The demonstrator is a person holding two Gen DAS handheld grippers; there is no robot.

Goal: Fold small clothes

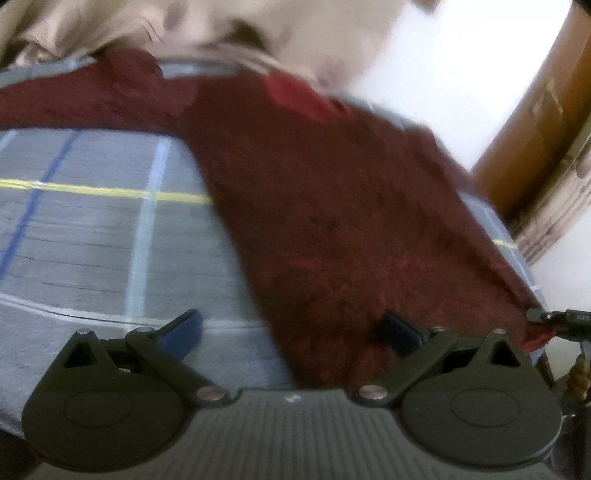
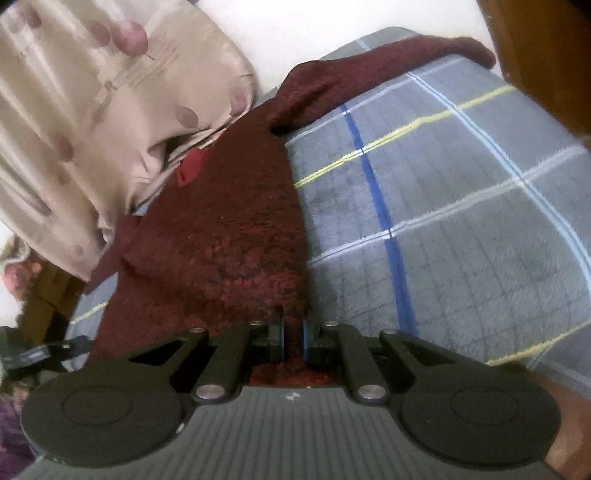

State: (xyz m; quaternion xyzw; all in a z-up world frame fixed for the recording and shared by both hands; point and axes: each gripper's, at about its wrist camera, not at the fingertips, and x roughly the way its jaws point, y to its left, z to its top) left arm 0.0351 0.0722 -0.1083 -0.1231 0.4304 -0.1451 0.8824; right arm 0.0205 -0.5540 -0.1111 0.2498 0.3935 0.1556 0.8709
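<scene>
A dark red fuzzy sweater [image 1: 332, 206] lies spread on a grey checked blanket [image 1: 92, 236]. Its sleeve runs to the far left and a red neck label [image 1: 295, 96] shows at the far end. My left gripper [image 1: 291, 332] is open over the sweater's near hem, one finger over the blanket and one over the cloth. In the right wrist view the sweater [image 2: 229, 229] lies to the left on the blanket [image 2: 461, 221], with a sleeve [image 2: 388, 59] reaching far right. My right gripper [image 2: 293, 336] is shut on the sweater's near hem corner.
A beige satin pillow [image 2: 92, 122] lies against the sweater's far end; it also shows in the left wrist view [image 1: 147, 26]. A white wall [image 1: 443, 74] and a brown wooden door [image 1: 546, 110] stand beyond the bed's right edge. The other gripper [image 2: 48, 354] shows at the left.
</scene>
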